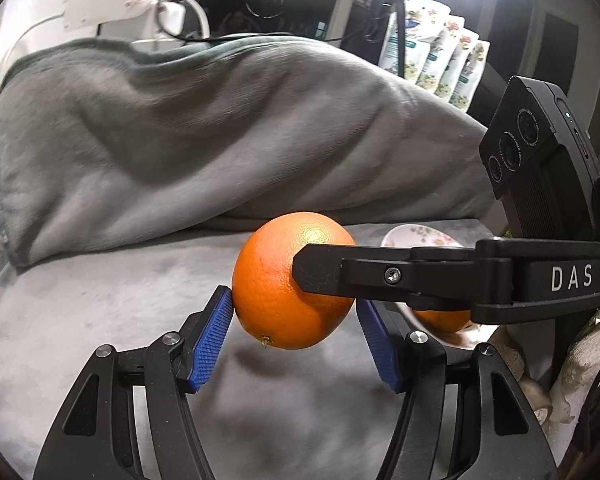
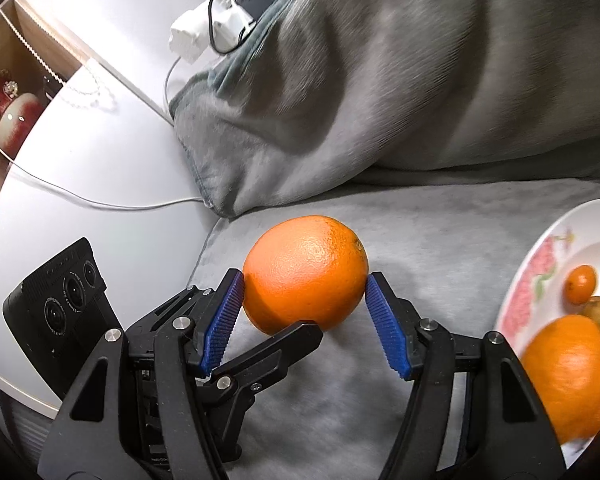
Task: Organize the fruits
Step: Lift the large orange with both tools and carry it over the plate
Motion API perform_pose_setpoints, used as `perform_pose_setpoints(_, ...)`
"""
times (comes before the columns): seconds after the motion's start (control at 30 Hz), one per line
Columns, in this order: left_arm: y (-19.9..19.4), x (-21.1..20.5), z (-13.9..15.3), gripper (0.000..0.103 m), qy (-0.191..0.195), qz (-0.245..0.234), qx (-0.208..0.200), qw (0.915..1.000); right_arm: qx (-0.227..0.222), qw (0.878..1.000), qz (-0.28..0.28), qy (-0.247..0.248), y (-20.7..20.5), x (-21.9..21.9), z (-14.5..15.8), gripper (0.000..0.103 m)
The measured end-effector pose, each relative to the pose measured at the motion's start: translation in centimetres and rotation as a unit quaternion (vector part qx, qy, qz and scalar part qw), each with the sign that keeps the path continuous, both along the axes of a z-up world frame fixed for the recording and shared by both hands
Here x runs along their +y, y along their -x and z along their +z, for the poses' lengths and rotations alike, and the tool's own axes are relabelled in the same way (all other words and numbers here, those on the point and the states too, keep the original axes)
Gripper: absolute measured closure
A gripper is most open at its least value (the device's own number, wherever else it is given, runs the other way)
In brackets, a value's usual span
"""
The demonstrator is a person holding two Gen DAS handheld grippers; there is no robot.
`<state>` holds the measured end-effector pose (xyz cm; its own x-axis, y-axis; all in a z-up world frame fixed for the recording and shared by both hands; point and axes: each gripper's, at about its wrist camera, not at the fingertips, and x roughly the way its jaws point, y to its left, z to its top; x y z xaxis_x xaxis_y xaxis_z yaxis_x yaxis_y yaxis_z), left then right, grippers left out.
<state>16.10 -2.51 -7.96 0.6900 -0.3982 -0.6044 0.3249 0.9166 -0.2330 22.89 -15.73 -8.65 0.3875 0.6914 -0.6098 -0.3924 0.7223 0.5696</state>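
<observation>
holding one orange (image 1: 292,280) off the grey blanket (image 1: 140,300): left gripper (image 1: 294,320) and right gripper (image 2: 304,316) both clamp it, blue pads (image 2: 224,320) pressed on opposite sides, fruit centred between each claw's tips. floral plate (image 2: 540,280) with more fruit lies right of the right claw.

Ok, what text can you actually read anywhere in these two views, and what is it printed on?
"DAS": white letters on the right gripper's black arm, left wrist view.
"G": partial mark on the black camera unit above it; the rest is cut off.
Lens ring lettering on that unit: too small.
Floral pouches: print too blurred.
</observation>
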Motion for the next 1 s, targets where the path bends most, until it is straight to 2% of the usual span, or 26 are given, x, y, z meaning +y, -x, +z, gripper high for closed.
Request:
perform_pose_setpoints(0.57, -1.5, -7.2, 1.5, 0.04, 0.002, -0.054, -0.014, 0.9984, -0.019, 0.998, -0.057, 0.002, 0.5, -7.7, 1.7, 0.037)
perform_pose_setpoints(1.0, -4.1, -11.8, 1.2, 0.04, -0.004, -0.099, 0.006, 0.995, -0.012, 0.995, -0.098, -0.001, -0.8, -13.1, 1.3, 0.037)
